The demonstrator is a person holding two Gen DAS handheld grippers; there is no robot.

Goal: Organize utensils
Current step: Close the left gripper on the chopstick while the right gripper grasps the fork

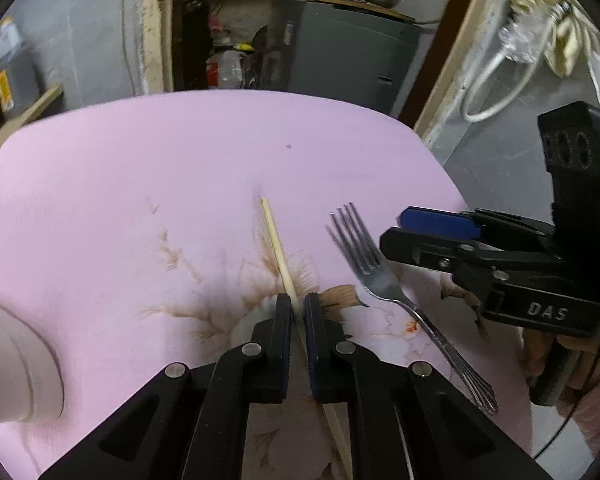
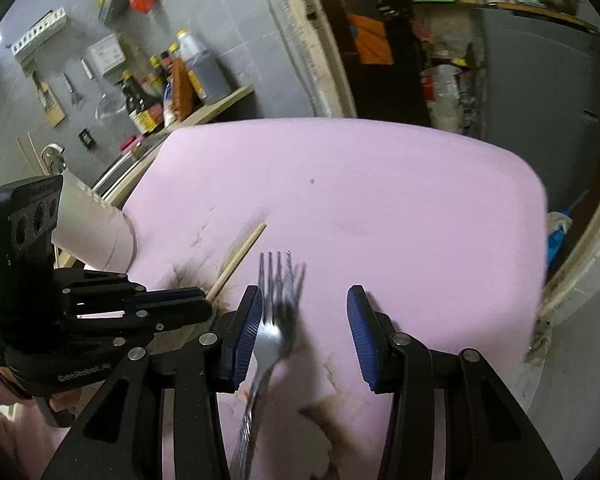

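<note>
Left wrist view. Pale cup [image 1: 20, 364] at far left, lying on its side on the pink surface [image 1: 140, 184], blurred. Brown branching print across the cloth near the middle.

Left claw [image 1: 298, 308]: jaws drawn narrow, clamped on a chopstick [image 1: 274, 236]. Stick runs up and away between the pads, its far end resting on the cloth; near end passes back under the claw.

Fork [image 1: 384, 280] just right of the chopstick, apart from it. Lies flat on the surface, tines pointing away, handle trailing toward lower right.

Right claw [image 1: 392, 230] comes in from the right edge, seen side-on, blue pad showing, tips over the fork's head. A hand [image 1: 556, 360] grips its body low at the right.

Background: doorway, grey cabinet with metal bowls on top, white cable on the wall at right.

Right wrist view. Left claw [image 2: 204, 300] enters at far left, tip on the chopstick [image 2: 240, 256]; the stick angles up to the right from it. Cup [image 2: 96, 236] behind that claw, on its side, mouth toward the surface [image 2: 380, 184].

Right claw [image 2: 304, 312]: jaws partly open, gap wider than the fork. Fork [image 2: 274, 340] sits between the pads [image 2: 246, 332], close against the left one, well clear of the right one. Contact with the left pad can't be told; picture blurred there. Tines stick out past the tips, handle runs back under the claw.

Shelf with bottles at upper left.
</note>
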